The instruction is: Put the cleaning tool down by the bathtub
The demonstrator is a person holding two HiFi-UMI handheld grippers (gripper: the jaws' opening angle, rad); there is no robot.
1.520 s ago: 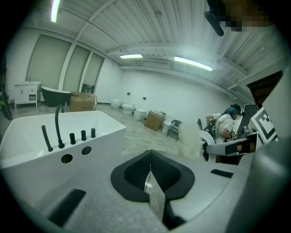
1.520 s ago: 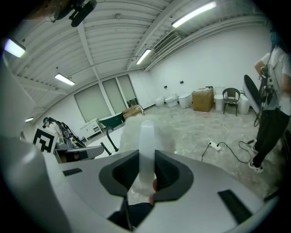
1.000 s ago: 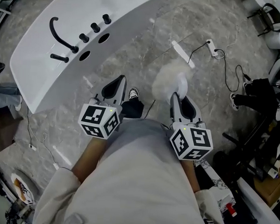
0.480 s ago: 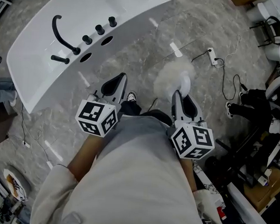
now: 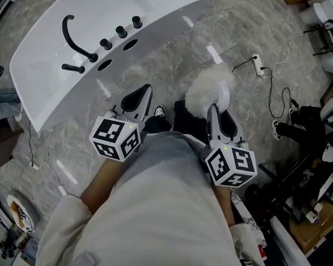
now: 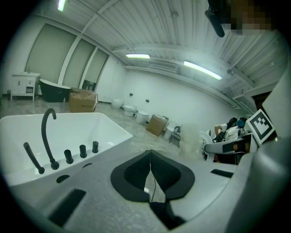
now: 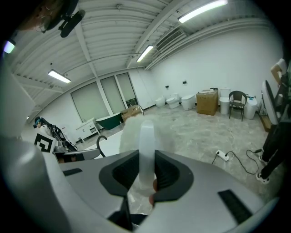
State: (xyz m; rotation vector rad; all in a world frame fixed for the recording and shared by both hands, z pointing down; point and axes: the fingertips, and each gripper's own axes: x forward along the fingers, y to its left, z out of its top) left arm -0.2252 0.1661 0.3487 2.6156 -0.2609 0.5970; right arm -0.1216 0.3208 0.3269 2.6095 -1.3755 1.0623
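The cleaning tool is a fluffy white duster [image 5: 207, 87] on a white plastic handle [image 7: 146, 145]. My right gripper [image 5: 215, 109] is shut on that handle, and the fluffy head [image 7: 129, 132] sticks out past the jaws, above the marble floor. The white bathtub [image 5: 49, 90] with its black faucet [image 5: 74, 38] and knobs [image 5: 121, 31] lies to the upper left. My left gripper [image 5: 143, 95] hovers beside the tub's near rim, shut and empty, with the pads meeting at the tips [image 6: 150, 154]. The tub [image 6: 91, 129] fills the left gripper view's left side.
A power strip [image 5: 259, 65] with trailing cables lies on the floor at the upper right. Dark equipment and stands [image 5: 306, 123] crowd the right edge. The person's shoe [image 5: 159, 111] shows between the grippers. Boxes and toilets [image 7: 207, 101] stand along the far wall.
Both grippers have drifted a little forward over the floor as the person walks beside the tub. The duster stays clamped in the right one, and the left stays shut.
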